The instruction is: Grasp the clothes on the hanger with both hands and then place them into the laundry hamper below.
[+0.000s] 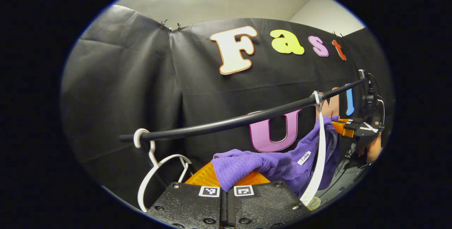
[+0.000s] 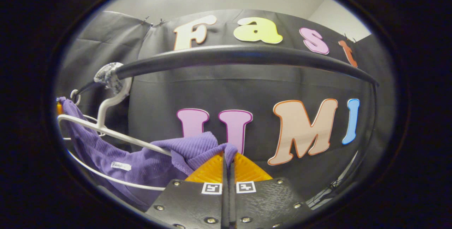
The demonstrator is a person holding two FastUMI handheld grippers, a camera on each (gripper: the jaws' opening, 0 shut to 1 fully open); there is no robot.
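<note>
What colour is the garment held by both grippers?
Purple, with a ribbed knit texture; the garment shows best in the right gripper view.

White tag [image 1: 303, 158] on purple garment [image 1: 279, 165]: print too small to read.

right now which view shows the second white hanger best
The left gripper view: the second white hanger hangs bare on the black rail, beside the purple garment. The right gripper view catches just a sliver of it behind the garment's hanger.
</note>
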